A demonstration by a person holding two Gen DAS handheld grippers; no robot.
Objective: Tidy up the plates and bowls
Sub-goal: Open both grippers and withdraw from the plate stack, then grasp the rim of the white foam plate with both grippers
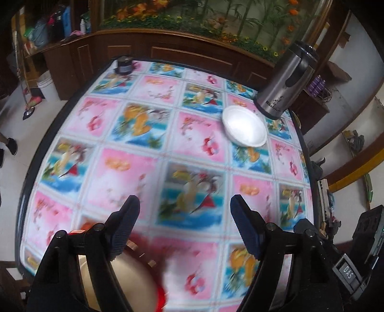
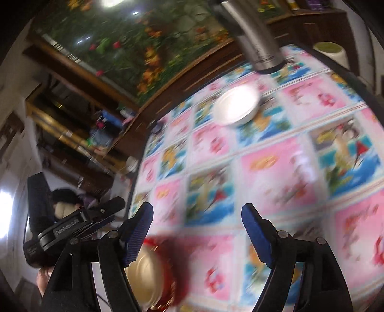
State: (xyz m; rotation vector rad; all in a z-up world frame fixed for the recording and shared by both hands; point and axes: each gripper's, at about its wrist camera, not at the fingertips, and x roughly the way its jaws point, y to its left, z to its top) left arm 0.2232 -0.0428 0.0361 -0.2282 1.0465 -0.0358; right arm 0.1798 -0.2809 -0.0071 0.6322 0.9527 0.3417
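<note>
A white plate (image 1: 244, 126) lies on the far right of the table, by a steel flask; it also shows blurred in the right wrist view (image 2: 236, 105). A red bowl with a gold inside (image 1: 134, 280) sits at the near table edge, under my left gripper's left finger; it also shows in the right wrist view (image 2: 151, 273), by that gripper's left finger. My left gripper (image 1: 184, 211) is open and empty above the table. My right gripper (image 2: 198, 218) is open and empty too. The left gripper's body (image 2: 72, 228) shows at the left of the right wrist view.
The table has a pink and blue patterned cloth (image 1: 134, 168). A steel flask (image 1: 285, 84) stands at the far right edge, and a small dark jar (image 1: 123, 64) at the far left corner. Wooden cabinets and a fish tank (image 1: 192, 21) stand behind.
</note>
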